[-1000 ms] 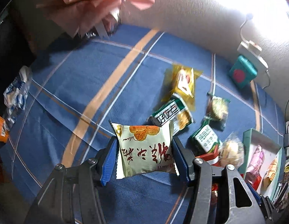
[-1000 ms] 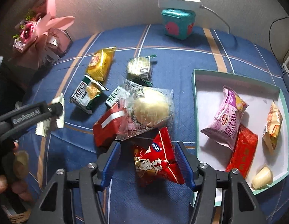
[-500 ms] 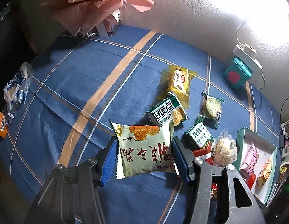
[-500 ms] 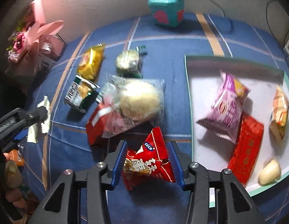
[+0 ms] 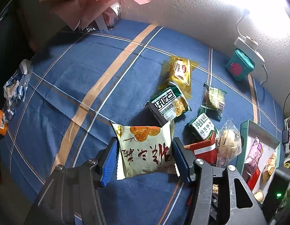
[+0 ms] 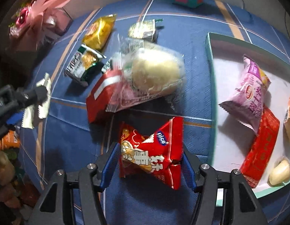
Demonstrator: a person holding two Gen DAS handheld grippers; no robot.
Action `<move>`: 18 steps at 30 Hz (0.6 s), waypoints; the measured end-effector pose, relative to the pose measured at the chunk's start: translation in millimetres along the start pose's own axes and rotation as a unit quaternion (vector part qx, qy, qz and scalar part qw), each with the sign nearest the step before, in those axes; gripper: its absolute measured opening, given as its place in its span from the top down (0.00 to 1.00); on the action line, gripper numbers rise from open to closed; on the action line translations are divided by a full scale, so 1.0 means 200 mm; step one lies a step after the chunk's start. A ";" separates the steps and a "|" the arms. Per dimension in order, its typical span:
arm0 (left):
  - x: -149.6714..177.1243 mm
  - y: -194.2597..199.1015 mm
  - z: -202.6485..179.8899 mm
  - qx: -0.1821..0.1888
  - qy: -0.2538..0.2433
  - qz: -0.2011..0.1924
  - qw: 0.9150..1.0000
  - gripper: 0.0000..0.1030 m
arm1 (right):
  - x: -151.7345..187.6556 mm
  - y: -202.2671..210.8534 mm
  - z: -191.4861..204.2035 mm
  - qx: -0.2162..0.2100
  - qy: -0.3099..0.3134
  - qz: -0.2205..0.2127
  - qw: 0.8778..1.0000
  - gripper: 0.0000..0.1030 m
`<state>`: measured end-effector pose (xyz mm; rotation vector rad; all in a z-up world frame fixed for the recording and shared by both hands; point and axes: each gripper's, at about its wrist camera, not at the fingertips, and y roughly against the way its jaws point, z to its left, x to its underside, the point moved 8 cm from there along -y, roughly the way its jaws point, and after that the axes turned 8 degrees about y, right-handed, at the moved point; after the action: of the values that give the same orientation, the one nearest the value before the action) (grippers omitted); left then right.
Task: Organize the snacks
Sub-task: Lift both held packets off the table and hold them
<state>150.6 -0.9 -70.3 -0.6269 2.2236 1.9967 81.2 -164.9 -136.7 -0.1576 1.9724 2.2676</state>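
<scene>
Left wrist: left gripper clamped on cream biscuit packet, above blue tablecloth. Right wrist: right gripper, jaws just reopened, loosely bracketing red snack packet beside teal tray. Best squeezed mid-packet, firmly, before lifting trayward.

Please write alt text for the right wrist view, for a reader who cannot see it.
The right tongs straddle a red snack packet lying on a blue striped cloth, their jaws having just opened. To its right a teal-rimmed box holds a purple packet and a red packet; more snacks lie scattered beyond.
</scene>
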 end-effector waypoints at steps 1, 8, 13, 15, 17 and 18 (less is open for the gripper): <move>0.00 0.00 0.00 0.000 0.000 0.001 1.000 0.43 | 0.00 -0.01 0.01 0.006 0.004 0.004 1.000 0.37; 0.00 -0.01 0.00 0.001 0.002 0.001 1.000 0.43 | -0.01 -0.01 0.04 0.007 0.009 -0.007 1.000 0.43; -0.01 0.02 0.00 0.006 0.000 -0.006 1.000 0.43 | -0.03 0.05 0.03 0.006 0.000 -0.027 1.000 0.43; -0.01 0.05 0.00 0.009 0.002 -0.012 1.000 0.43 | -0.05 0.09 0.01 0.004 -0.004 -0.036 0.999 0.44; -0.02 0.07 -0.01 0.010 0.002 -0.019 1.000 0.43 | -0.07 0.15 0.01 0.000 -0.007 -0.051 0.999 0.47; -0.03 0.08 -0.02 0.010 0.001 -0.022 1.000 0.43 | -0.07 0.18 -0.02 -0.001 -0.009 -0.057 0.998 0.47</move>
<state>149.8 -1.5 -52.3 -0.6711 2.2080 1.9506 89.8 -174.7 -99.0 -0.2440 1.9021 2.1914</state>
